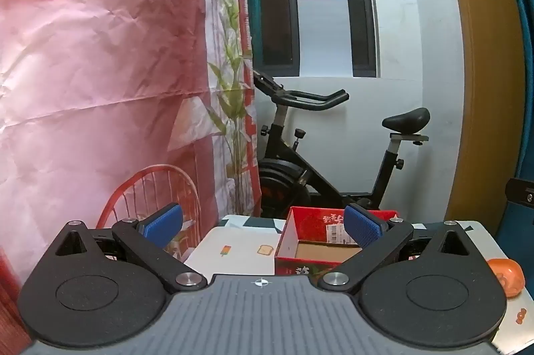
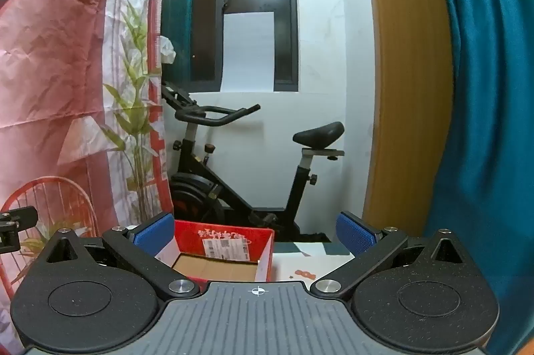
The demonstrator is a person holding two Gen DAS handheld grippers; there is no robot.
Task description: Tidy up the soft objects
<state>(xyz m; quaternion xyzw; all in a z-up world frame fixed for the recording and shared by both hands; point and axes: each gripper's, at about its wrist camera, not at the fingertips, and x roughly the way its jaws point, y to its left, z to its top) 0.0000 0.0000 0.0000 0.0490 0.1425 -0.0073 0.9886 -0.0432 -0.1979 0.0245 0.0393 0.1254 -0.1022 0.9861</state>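
Note:
A red cardboard box (image 1: 317, 241) with an open top and a bare brown bottom stands on the white table (image 1: 240, 251); it also shows in the right wrist view (image 2: 223, 250). An orange soft toy (image 1: 507, 276) lies at the table's right edge in the left wrist view. My left gripper (image 1: 263, 226) is open and empty, held above the table with the box ahead and to the right. My right gripper (image 2: 255, 233) is open and empty, with the box ahead and slightly left. The other gripper's edge (image 2: 16, 225) peeks in at the left of the right wrist view.
A black exercise bike (image 1: 333, 154) stands behind the table by a white wall and dark window. A pink printed backdrop (image 1: 100, 71) hangs on the left. A wooden door frame (image 2: 400, 71) and a teal curtain (image 2: 484, 121) are on the right.

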